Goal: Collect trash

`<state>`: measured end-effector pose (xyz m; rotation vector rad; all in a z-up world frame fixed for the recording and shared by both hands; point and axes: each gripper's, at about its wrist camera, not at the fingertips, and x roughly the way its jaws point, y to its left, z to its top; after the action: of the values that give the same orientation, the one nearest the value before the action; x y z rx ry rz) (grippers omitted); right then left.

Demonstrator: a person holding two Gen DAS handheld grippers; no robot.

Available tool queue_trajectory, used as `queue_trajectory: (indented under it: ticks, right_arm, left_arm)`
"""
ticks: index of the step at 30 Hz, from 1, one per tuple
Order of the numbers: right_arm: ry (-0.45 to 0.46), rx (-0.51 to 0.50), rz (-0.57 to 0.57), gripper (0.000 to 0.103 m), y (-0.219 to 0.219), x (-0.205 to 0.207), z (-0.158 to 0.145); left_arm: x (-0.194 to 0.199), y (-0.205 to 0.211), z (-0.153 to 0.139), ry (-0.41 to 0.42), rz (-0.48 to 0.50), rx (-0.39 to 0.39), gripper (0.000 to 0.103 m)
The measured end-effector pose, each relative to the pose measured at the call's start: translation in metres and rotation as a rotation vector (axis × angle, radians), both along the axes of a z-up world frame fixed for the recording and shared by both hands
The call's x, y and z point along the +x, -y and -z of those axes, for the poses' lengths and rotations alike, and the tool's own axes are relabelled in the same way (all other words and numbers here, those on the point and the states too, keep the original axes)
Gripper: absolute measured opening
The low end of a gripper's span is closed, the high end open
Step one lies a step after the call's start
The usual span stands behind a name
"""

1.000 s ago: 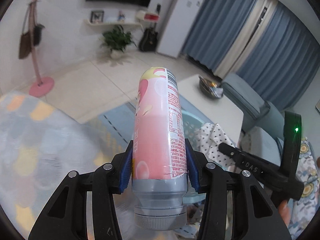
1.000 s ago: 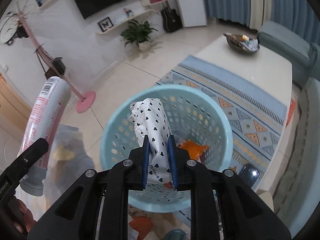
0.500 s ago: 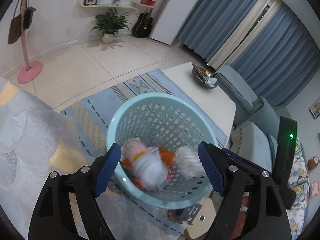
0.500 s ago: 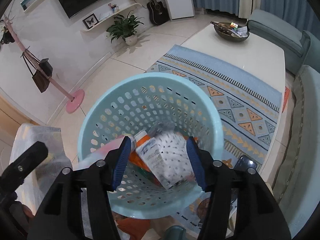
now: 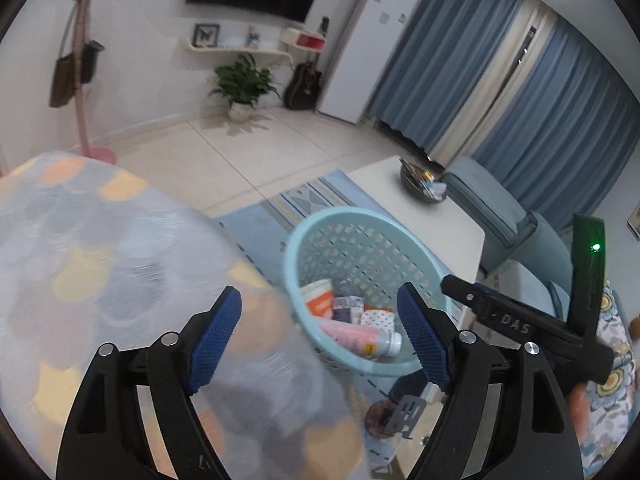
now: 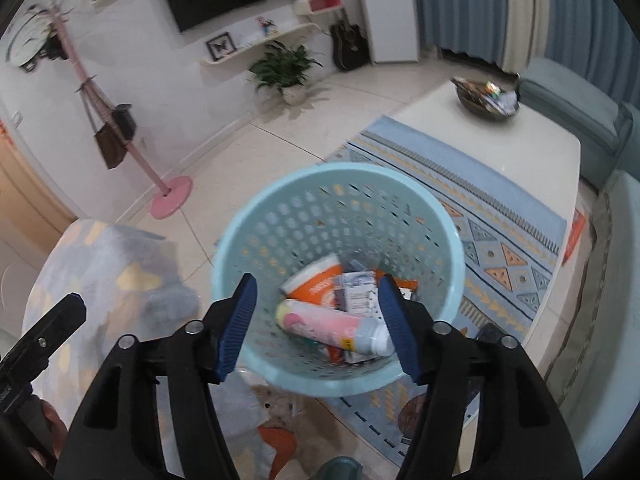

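Note:
A light blue perforated basket (image 6: pixel 304 184) stands on the floor; it also shows in the left wrist view (image 5: pixel 328 216). Inside lie a pink bottle (image 6: pixel 332 326) (image 5: pixel 352 334), an orange-and-white cup (image 6: pixel 316 282) (image 5: pixel 318 302) and crumpled white wrappers (image 6: pixel 358 290). My right gripper (image 6: pixel 318 326) is open and empty, above the basket's near rim. My left gripper (image 5: pixel 320 338) is open and empty, to the left of the basket over a patterned cloth. The right gripper's body (image 5: pixel 520 324) shows at the right of the left wrist view.
A cloth-covered surface (image 5: pixel 100 260) lies at left. A white coffee table (image 6: pixel 500 136) with a dark bowl (image 6: pixel 484 100) stands beyond a blue patterned rug (image 6: pixel 480 208). A teal sofa (image 5: pixel 504 216) is at right. A pink coat stand (image 6: pixel 168 196) stands on the tiled floor.
Both grippers opened; the pink bottle and the dotted wrapper dropped into the basket. The left gripper has since swung left, toward the cloth.

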<state>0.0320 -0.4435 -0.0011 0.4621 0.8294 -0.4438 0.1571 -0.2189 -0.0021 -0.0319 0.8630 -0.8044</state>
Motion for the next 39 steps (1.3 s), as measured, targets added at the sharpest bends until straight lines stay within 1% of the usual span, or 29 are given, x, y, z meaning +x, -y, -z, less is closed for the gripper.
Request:
queue_trajectory:
  ticks: [3, 6, 9, 10, 12, 15, 18, 21, 23, 26, 30, 33, 39]
  right_arm:
    - [0.037, -0.045, -0.035, 0.068, -0.026, -0.005, -0.017]
    - [0.064, -0.06, -0.09, 0.075, -0.05, -0.009, -0.026]
    - [0.085, -0.109, -0.123, 0.077, -0.075, -0.016, -0.034]
    - [0.094, -0.139, -0.123, 0.077, -0.083, -0.02, -0.036]
    - [0.125, -0.206, -0.107, 0.077, -0.097, -0.029, -0.041]
    - [0.177, -0.313, -0.033, 0.078, -0.11, -0.045, -0.048]
    - [0.22, -0.368, 0.007, 0.079, -0.112, -0.057, -0.056]
    - [0.249, -0.397, 0.021, 0.08, -0.114, -0.066, -0.058]
    - [0.26, -0.402, 0.016, 0.08, -0.116, -0.07, -0.056]
    - [0.269, -0.408, 0.003, 0.08, -0.119, -0.073, -0.052]
    - [0.266, -0.405, -0.008, 0.08, -0.124, -0.073, -0.048]
    - [0.266, -0.404, -0.02, 0.08, -0.125, -0.074, -0.047]
    - [0.272, -0.41, -0.028, 0.08, -0.126, -0.077, -0.047]
  left_arm:
    - [-0.012, -0.025, -0.011, 0.051, -0.052, -0.015, 0.084]
    - [-0.028, -0.046, -0.016, 0.105, -0.081, -0.007, 0.086]
    - [-0.042, -0.062, -0.017, 0.166, -0.122, 0.022, 0.088]
    - [-0.046, -0.069, -0.017, 0.185, -0.146, 0.029, 0.088]
    - [-0.051, -0.081, -0.017, 0.219, -0.193, 0.036, 0.088]
    - [-0.06, -0.101, -0.016, 0.309, -0.281, 0.041, 0.089]
    - [-0.067, -0.108, -0.015, 0.38, -0.323, 0.057, 0.089]
    - [-0.068, -0.108, -0.016, 0.398, -0.332, 0.053, 0.089]
    - [-0.069, -0.113, -0.018, 0.402, -0.333, 0.03, 0.091]
    - [-0.067, -0.121, -0.016, 0.379, -0.335, 0.001, 0.092]
    - [-0.067, -0.131, -0.014, 0.37, -0.368, -0.026, 0.092]
    - [-0.07, -0.131, -0.015, 0.384, -0.369, -0.022, 0.093]
    - [-0.082, -0.123, -0.018, 0.457, -0.375, 0.019, 0.093]
